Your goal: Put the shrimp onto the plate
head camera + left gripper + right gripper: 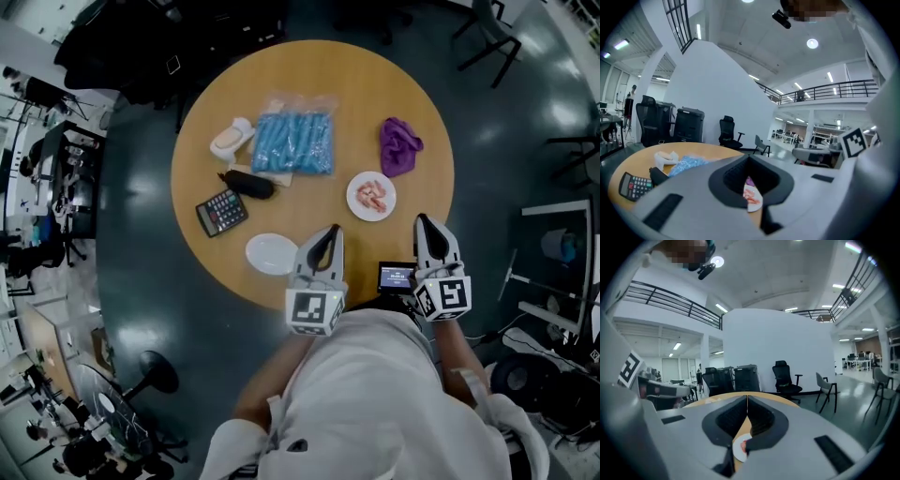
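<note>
Presently both grippers hang over the near edge of the table, clear of everything on it.

Left gripper: jaws pressed together, nothing between them.

Right gripper: likewise closed tip to tip, and empty.

Shrimp: pink pieces lying on a small white plate just ahead of the right gripper, near a purple cloth. A second white plate, bare, sits just beside the left gripper.

I judge the scene fits two stages. Either the shrimp is delivered to its plate, or it sits on a serving plate and is bound for the bare one. I cannot settle which, so I order no move.

Handling note: the pieces look small, soft and slick. Any grip would want the jaws parted beforehand, a low approach and a light squeeze.
</note>
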Demonstrator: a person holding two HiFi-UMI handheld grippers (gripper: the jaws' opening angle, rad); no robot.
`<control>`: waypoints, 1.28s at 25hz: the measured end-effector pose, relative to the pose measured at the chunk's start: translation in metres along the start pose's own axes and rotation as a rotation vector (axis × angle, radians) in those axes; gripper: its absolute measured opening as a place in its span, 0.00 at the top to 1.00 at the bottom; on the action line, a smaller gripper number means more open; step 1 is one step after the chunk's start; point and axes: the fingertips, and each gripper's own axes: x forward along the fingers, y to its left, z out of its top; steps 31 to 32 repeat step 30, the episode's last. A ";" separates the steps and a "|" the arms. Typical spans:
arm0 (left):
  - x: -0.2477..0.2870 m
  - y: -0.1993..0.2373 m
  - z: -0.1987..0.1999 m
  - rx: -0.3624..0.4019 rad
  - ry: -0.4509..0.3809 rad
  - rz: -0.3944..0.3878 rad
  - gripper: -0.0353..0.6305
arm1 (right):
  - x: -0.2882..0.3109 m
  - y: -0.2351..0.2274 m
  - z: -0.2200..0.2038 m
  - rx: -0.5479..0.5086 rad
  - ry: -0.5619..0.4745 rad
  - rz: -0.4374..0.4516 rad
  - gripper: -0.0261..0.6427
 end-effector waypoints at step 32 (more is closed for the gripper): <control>-0.003 -0.029 -0.022 -0.018 0.039 -0.045 0.94 | -0.021 0.012 -0.019 -0.047 0.028 0.032 0.94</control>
